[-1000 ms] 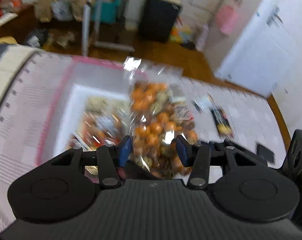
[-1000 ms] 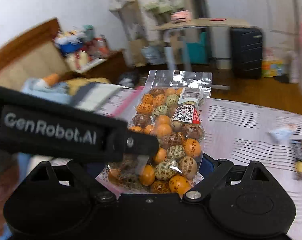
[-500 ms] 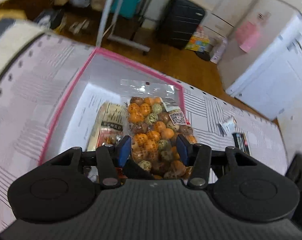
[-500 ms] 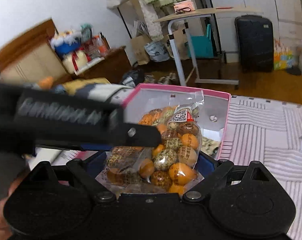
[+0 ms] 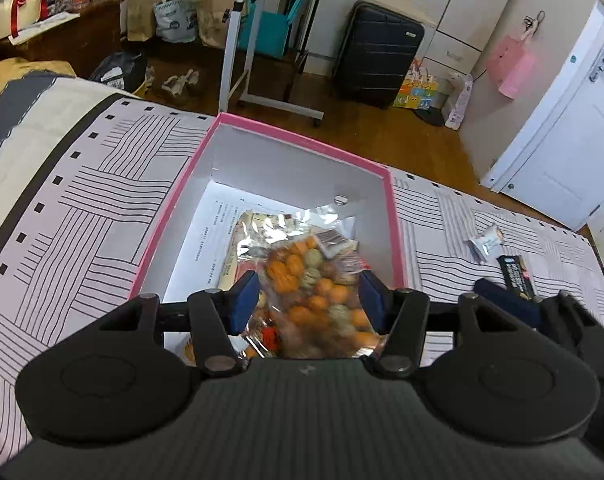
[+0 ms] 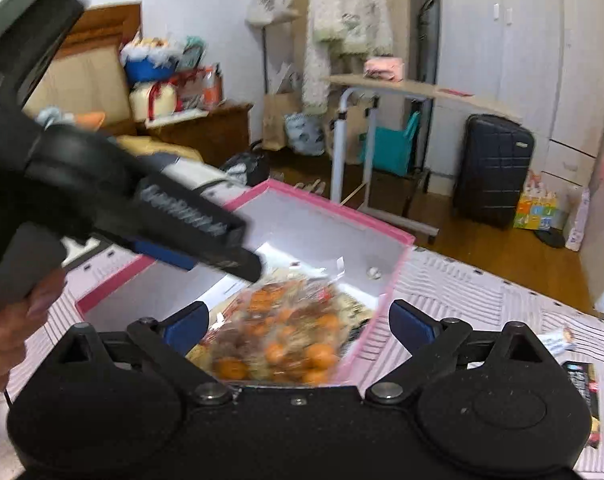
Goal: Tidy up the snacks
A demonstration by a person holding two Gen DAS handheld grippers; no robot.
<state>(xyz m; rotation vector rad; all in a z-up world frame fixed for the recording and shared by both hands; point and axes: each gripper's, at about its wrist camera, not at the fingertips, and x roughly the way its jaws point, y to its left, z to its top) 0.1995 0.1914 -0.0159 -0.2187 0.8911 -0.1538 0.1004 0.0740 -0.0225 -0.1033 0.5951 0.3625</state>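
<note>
A clear bag of orange and green wrapped snacks [image 5: 314, 280] lies blurred inside the white box with a pink rim [image 5: 302, 140], on top of a beige packet [image 5: 230, 268]. My left gripper [image 5: 307, 292] hangs over the box's near end. Its jaws are opening, with the bag between the blue pads and loose from them. In the right wrist view my right gripper [image 6: 298, 320] stands wide open above the same bag [image 6: 278, 332], its pads well apart from it. A hand [image 6: 10, 320] holds the left gripper's body at the upper left.
On the striped cloth right of the box lie a small white wrapped sweet [image 5: 485, 242] and a black bar wrapper [image 5: 516, 276]. The far box wall [image 6: 342, 212] sits close to the table's edge. Beyond are wooden floor, a side table and a dark suitcase [image 5: 376, 56].
Both grippers carried the bag from above the cloth over the box and lowered it. The right jaws have spread wide, the left jaws have widened, and the bag has dropped into the box.
</note>
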